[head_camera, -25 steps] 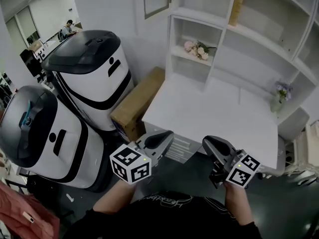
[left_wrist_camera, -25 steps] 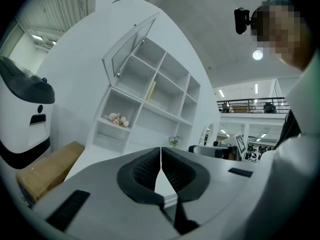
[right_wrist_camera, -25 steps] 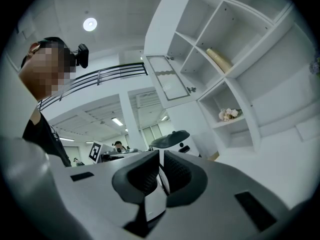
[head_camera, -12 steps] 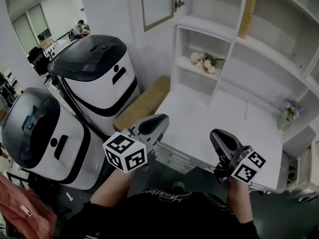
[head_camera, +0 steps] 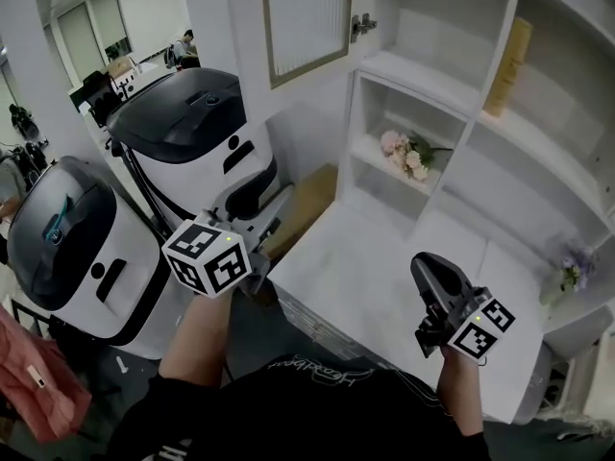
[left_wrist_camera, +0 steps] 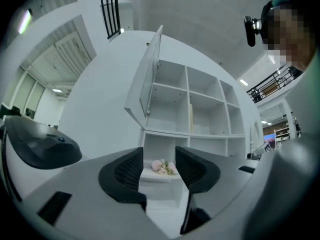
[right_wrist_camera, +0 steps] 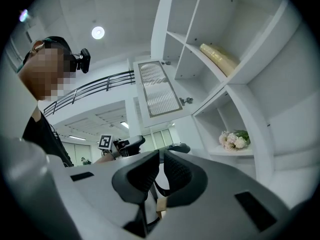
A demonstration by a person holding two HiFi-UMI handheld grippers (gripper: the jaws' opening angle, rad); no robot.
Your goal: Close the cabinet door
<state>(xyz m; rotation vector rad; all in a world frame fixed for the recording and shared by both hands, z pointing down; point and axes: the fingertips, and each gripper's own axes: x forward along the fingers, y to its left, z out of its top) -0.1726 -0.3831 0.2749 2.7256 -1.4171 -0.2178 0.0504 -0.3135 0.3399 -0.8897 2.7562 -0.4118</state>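
The cabinet door point(head_camera: 303, 22), a white frame round ribbed glass, stands swung open at the top left of the white shelf unit point(head_camera: 452, 84). My left gripper point(head_camera: 259, 211) is raised below the door and apart from it. Its jaws have just been opening and stand open with nothing between them. In the left gripper view the door point(left_wrist_camera: 150, 76) shows edge-on above the left gripper point(left_wrist_camera: 159, 166). My right gripper point(head_camera: 434, 275) hangs over the desk, shut and empty. The right gripper view shows the door point(right_wrist_camera: 159, 91) up and left of the right gripper point(right_wrist_camera: 161, 166).
Two white-and-black robot bodies point(head_camera: 197, 133) point(head_camera: 72, 248) stand to the left, with a cardboard box point(head_camera: 306, 200) between them and the white desk point(head_camera: 384, 267). Pink flowers point(head_camera: 405, 154) lie in a low shelf cell. A yellowish pack point(head_camera: 509, 65) leans in an upper cell.
Both grippers rose and moved forward toward the shelves; the left one swung out to the left and its jaws opened. The head view tilted up, bringing the open door into view.
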